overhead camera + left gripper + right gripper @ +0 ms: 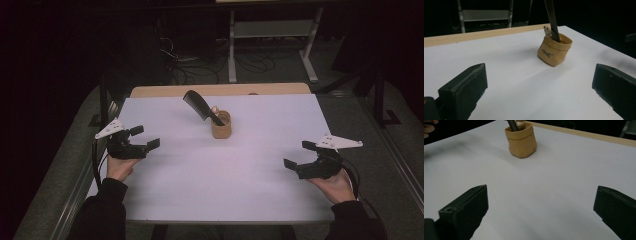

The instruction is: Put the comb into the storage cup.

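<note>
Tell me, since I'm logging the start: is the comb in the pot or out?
In. The comb stands handle-down in the tan pot, leaning left over its rim.

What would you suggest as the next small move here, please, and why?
Probably bring the left hand-held gripper forward toward the black comb, which stands tilted in the tan pouch. Both hand-held grippers are open, hold nothing and sit well short of the pouch; the right hand-held gripper could then steady it.
</note>
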Tool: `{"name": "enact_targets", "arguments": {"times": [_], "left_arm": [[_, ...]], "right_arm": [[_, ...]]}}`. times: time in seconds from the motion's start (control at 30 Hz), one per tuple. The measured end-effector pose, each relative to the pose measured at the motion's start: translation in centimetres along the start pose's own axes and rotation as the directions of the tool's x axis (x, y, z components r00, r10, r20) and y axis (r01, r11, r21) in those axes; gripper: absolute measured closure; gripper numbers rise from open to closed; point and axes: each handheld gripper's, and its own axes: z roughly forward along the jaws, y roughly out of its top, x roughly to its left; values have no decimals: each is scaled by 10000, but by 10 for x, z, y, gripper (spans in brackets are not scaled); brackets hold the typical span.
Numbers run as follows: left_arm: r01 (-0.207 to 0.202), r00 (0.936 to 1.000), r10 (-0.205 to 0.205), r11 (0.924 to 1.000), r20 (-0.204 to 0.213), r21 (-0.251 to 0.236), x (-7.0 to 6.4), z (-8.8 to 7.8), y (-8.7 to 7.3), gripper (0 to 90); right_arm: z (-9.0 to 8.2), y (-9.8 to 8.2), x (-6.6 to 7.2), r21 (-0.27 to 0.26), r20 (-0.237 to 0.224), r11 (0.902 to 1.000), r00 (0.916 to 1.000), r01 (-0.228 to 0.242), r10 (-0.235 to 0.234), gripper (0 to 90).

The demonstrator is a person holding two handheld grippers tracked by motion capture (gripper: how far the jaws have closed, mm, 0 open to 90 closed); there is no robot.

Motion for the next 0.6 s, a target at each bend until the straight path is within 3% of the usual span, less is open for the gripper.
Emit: {"name": "enact_targets", "arguments": {"times": [0.33,0.6], "left_arm": [[70,9999,-72,9998,-128,-194,-1,-17,-14,0],[-192,9990,191,9998,-400,-11,-5,-33,-32,0]], "right_arm": [[1,-1,0,78,4,10000,10000,-23,23,0],[2,-3,-1,155,-5,9999,10000,-50,50,0]]}}
